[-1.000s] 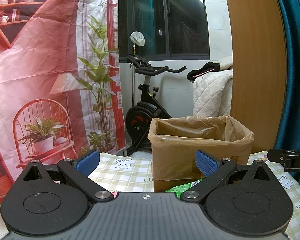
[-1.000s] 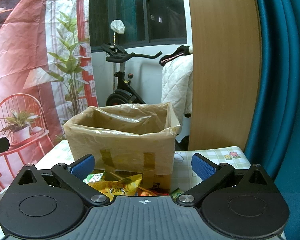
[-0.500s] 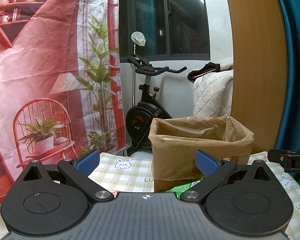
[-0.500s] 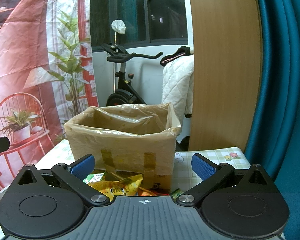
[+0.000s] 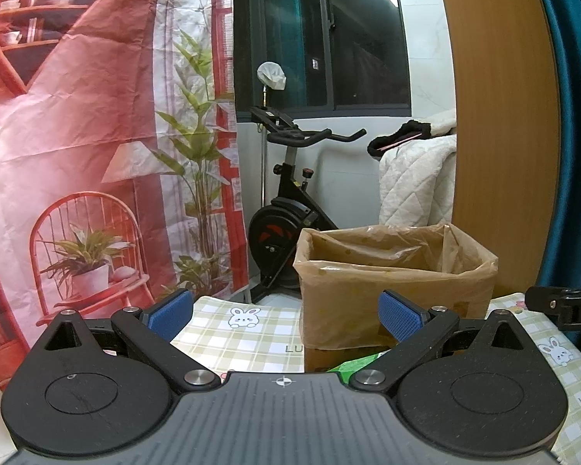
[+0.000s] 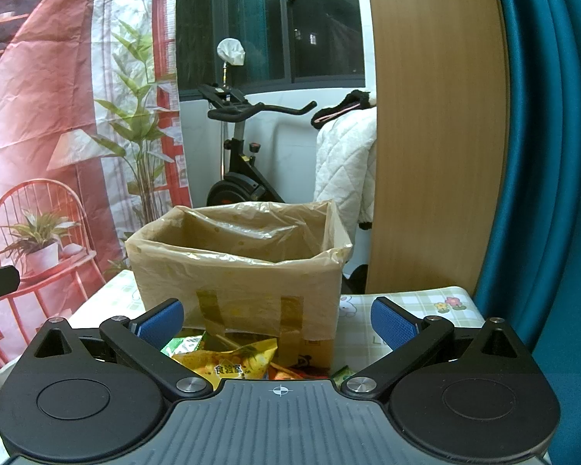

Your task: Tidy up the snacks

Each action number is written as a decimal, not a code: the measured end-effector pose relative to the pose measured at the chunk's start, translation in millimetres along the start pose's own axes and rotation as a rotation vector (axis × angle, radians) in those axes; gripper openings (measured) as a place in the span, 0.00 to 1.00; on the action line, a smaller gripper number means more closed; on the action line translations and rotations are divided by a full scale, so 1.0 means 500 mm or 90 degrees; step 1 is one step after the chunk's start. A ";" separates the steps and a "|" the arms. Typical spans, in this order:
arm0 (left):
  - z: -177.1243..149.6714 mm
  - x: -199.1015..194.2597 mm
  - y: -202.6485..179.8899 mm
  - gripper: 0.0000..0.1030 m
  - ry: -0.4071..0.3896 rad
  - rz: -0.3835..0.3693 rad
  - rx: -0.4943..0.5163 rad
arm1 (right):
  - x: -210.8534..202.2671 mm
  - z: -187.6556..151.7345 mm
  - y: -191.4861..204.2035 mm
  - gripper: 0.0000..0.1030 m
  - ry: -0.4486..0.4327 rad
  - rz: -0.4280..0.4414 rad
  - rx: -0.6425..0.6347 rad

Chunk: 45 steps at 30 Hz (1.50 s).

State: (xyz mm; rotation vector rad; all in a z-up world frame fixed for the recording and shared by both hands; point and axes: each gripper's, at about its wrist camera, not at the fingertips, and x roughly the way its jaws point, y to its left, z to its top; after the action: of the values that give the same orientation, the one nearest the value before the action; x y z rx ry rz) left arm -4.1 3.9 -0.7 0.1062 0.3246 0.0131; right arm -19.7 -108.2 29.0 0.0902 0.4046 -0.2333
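A cardboard box lined with a tan plastic bag [image 5: 395,271] [image 6: 236,271] stands on a table with a checked bunny cloth [image 5: 244,333]. Snack packets lie in front of the box: a yellow packet [image 6: 232,362] and a green packet [image 6: 182,345] in the right wrist view, and a green packet [image 5: 358,364] in the left wrist view. My left gripper [image 5: 286,310] is open and empty, to the left of the box. My right gripper [image 6: 277,319] is open and empty, just above the packets. The right gripper's tip [image 5: 561,306] shows at the left view's right edge.
An exercise bike [image 5: 286,209] stands behind the table. A red printed backdrop [image 5: 77,135] hangs on the left. A wooden panel [image 6: 437,124] and a teal curtain [image 6: 550,155] are on the right. A white quilt [image 5: 418,182] hangs behind the box.
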 end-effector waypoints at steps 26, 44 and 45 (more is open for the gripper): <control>-0.140 0.107 0.083 0.98 0.080 -0.074 -0.116 | 0.087 -0.151 0.024 1.00 -0.017 0.099 0.006; -0.286 0.142 -0.005 0.86 0.231 -0.285 0.027 | 0.123 -0.289 0.043 0.77 0.140 0.180 -0.094; -0.291 0.144 -0.008 0.84 0.239 -0.296 0.030 | 0.122 -0.294 0.041 0.73 0.147 0.185 -0.097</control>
State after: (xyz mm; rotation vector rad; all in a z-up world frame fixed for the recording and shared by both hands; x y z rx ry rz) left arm 17.7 16.9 -161.3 0.0718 0.7184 -0.4403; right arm -16.2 -81.4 -129.3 0.0244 0.6313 0.0957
